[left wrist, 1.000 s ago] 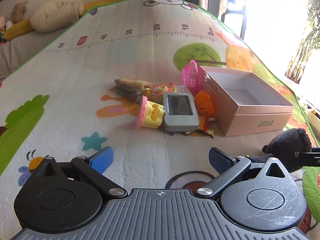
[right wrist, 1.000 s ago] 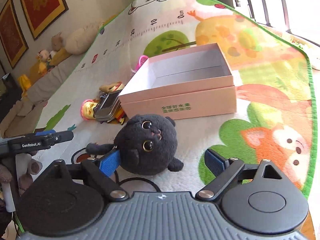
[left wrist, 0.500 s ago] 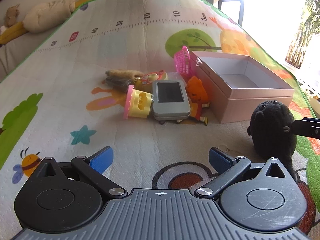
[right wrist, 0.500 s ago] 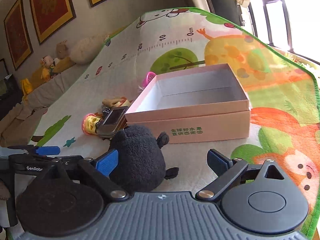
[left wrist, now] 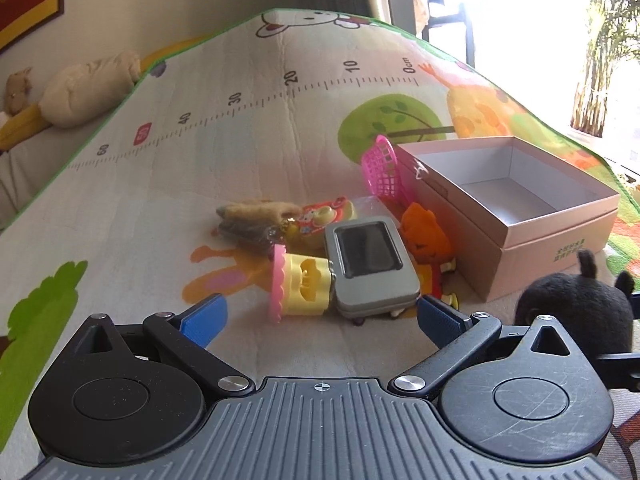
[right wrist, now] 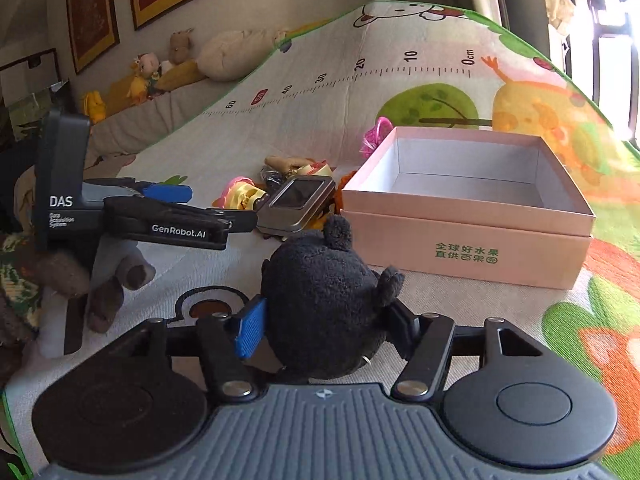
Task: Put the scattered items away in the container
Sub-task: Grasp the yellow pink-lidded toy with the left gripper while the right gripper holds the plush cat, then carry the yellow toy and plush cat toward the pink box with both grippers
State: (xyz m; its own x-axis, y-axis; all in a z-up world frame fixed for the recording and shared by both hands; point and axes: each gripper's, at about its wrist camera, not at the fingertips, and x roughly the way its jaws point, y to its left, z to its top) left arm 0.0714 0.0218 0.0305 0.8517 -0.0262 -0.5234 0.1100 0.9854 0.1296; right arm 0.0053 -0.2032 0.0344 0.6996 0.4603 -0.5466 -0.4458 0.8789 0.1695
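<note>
Squeezing the black plush (right wrist: 324, 300), the right claw (right wrist: 320, 330) sits near the pink box (right wrist: 468, 236). The left claw (left wrist: 320, 318) is spread wide, near the tin (left wrist: 370, 268) and yellow toy (left wrist: 300, 288).

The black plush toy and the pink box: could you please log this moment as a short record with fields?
right gripper: shut on black plush toy
left gripper: open, holding nothing
pink box: open, nothing inside
pile beside box: grey tin, yellow and pink toy, orange toy, pink basket
surface: play mat
</note>
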